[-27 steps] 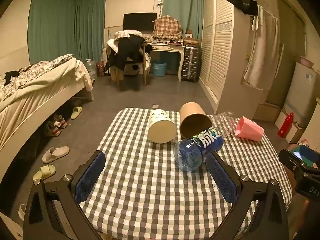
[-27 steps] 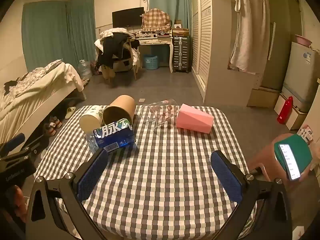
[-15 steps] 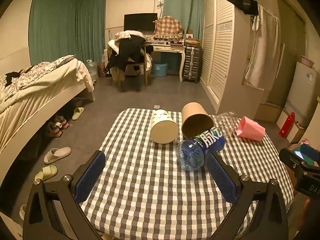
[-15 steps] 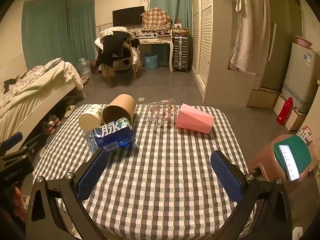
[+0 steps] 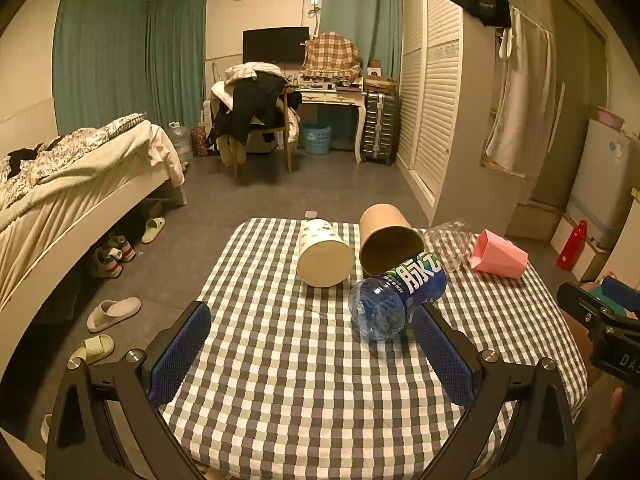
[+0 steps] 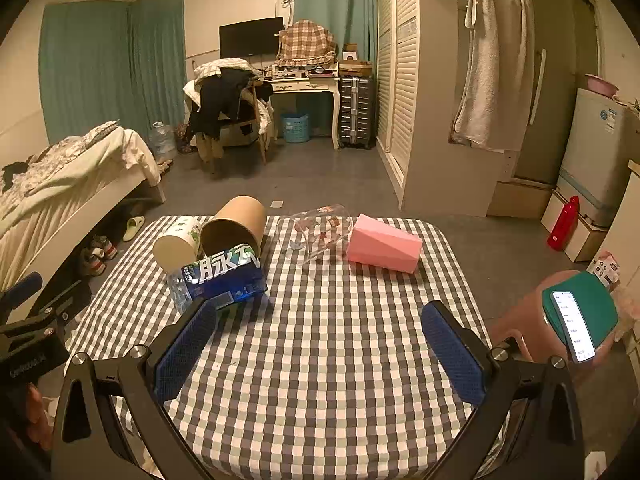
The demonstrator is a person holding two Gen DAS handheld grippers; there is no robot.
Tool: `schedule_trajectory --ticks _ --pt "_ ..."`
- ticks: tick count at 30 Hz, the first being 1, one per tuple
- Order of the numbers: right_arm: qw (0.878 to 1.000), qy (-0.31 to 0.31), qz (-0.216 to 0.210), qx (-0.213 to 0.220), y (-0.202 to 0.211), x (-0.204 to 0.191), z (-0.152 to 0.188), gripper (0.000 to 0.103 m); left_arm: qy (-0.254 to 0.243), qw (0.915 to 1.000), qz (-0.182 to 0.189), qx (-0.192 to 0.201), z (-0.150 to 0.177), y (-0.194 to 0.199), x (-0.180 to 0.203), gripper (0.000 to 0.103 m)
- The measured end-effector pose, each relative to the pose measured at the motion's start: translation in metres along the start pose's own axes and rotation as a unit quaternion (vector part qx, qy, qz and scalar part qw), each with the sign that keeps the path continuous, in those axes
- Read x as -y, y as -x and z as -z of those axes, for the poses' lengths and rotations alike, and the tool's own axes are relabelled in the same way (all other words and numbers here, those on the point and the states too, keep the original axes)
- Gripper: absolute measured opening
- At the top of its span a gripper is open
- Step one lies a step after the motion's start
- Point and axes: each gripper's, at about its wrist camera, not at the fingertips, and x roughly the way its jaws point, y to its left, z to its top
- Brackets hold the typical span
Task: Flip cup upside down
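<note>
Both hand-held grippers hover over the near edge of the checked desk (image 6: pixel 320 400), each spread wide with nothing between its blue pads — the left hand-held gripper (image 5: pixel 312 344) and the right hand-held gripper (image 6: pixel 320 344).

Several cups lie on their sides along the far edge of the desk, in the middle of each frame: a white patterned cup (image 5: pixel 324 254), a brown paper cup (image 5: pixel 388 238), a clear cup (image 6: pixel 316 232) and a pink cup (image 6: pixel 384 248). Which one is meant I cannot tell.

To do the step well, I would straddle one cup across its wall near mid-length, close gently so the thin wall does not crush, lift clear of its neighbours, then turn it mouth-down.

The blue bottle (image 6: pixel 220 280) — touching the brown cup — may roll. Its label shows large Chinese characters, apparently "脉动".
</note>
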Motion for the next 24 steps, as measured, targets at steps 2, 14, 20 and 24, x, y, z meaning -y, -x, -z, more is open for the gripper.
schedule_trajectory --ticks 2,14,20,24 --pt "1.0 0.0 0.001 -0.001 -0.001 -0.0005 0.0005 0.103 0.0 1.0 0.0 0.0 0.0002 0.0 0.0007 0.103" --pt "1.0 0.003 -0.002 -0.007 -0.007 -0.0053 0.0021 0.103 -0.005 1.0 0.0 -0.001 0.004 -0.0041 0.0009 0.103" --pt "1.0 0.006 -0.004 -0.005 -0.0053 -0.0066 0.0025 0.103 -0.008 1.0 0.001 -0.002 0.0061 -0.0051 0.0006 0.103" --pt "1.0 0.005 -0.004 -0.006 -0.0048 -0.0071 0.0027 0.103 -0.005 1.0 0.001 -0.003 0.0057 -0.0047 0.0005 0.103"
